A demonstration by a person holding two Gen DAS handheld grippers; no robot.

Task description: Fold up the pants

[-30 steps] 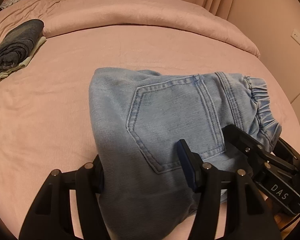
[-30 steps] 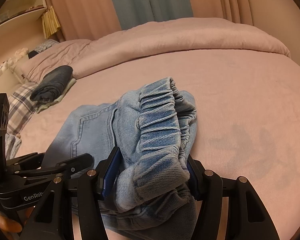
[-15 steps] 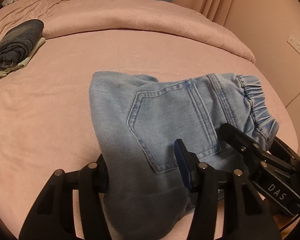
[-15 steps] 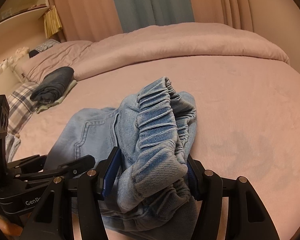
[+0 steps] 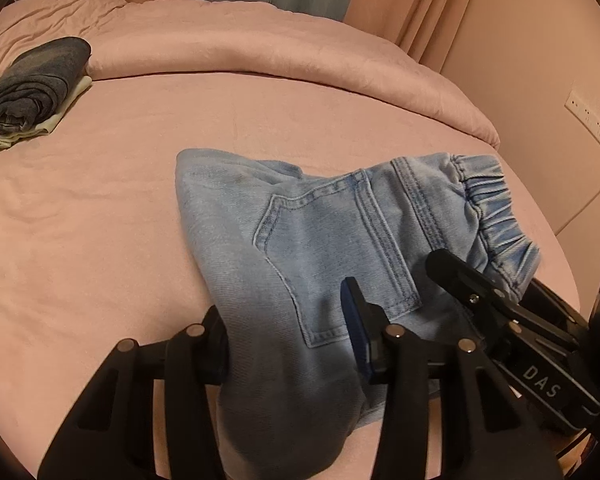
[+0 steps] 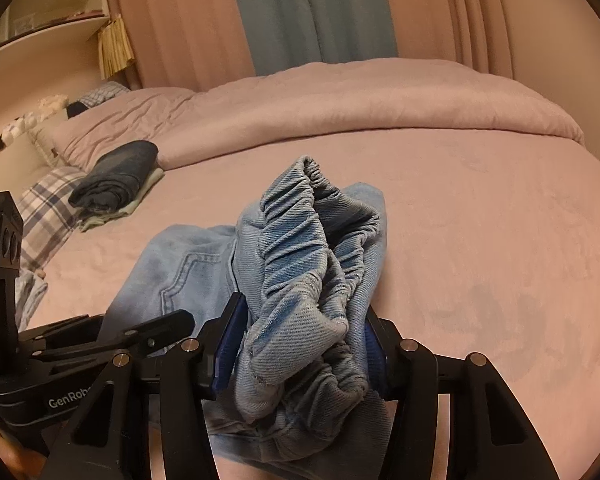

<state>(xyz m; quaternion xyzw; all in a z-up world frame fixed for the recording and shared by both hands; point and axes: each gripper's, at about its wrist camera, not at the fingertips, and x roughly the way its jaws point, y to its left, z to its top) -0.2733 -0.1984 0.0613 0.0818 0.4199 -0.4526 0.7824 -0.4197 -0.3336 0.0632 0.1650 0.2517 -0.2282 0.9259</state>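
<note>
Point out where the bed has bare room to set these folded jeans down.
Bare pink sheet lies between the light jeans and the dark folded stack. More lies right of the jeans, up to the rolled duvet. Crowded: the far left corner by that stack and the plaid cloth.

Bed: a wide bed (image 5: pixel 100 216) under a pink sheet, filling most of both views.
Duvet: a pink duvet (image 6: pixel 380 108) lies rolled back in a thick ridge along the far side.
Pillows: a pink pillow (image 6: pixel 112 120) at the far left; beside it a plaid one (image 6: pixel 48 208).
Curtains: pink curtains (image 6: pixel 180 20) hang behind the bed, with a blue-grey panel (image 6: pixel 312 8) between them.
Wall: a plain pink wall (image 5: pixel 540 60) on the right carries a white socket strip (image 5: pixel 590 118).
Shelf: pale shelving (image 6: pixel 48 4) at upper left; its contents are too blurred to tell.
Folded stack: dark folded clothes (image 5: pixel 32 84) rest on the bed near the pillows.
Light: warm, dim, apparently indoor lamp light.
</note>
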